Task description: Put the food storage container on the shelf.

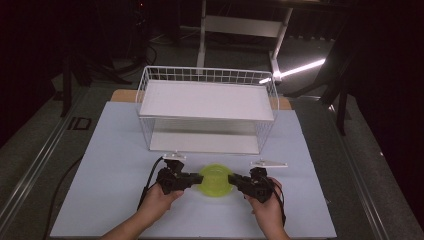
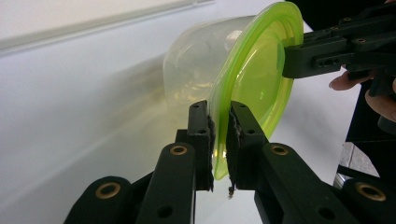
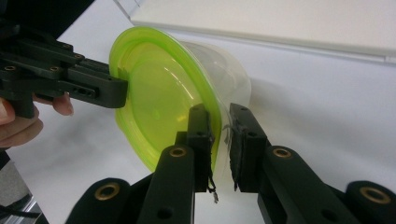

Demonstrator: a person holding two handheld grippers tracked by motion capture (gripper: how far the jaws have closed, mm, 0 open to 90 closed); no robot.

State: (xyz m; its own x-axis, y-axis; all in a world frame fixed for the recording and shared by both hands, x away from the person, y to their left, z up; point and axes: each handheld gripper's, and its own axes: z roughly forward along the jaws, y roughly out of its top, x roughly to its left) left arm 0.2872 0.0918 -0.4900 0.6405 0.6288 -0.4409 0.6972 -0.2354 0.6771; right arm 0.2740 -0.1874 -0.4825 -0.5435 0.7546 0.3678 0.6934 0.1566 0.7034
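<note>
high view: above person's side, facing forward-down, far, whole table | left gripper view: close along own jaws toward lid | right gripper view: close, opposite side | shared: lid, table

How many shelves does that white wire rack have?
2. The upper flat white shelf sits at the top of the white wire rack; the lower white shelf lies at its base, near the table. None seem hidden.

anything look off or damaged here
Nothing spilled or broken. One small oddity: the pad lining on the right tool looks frayed, with a loose thread dangling below its jaws. Both it and the left tool grip the rim of the green-lidded container.
</note>
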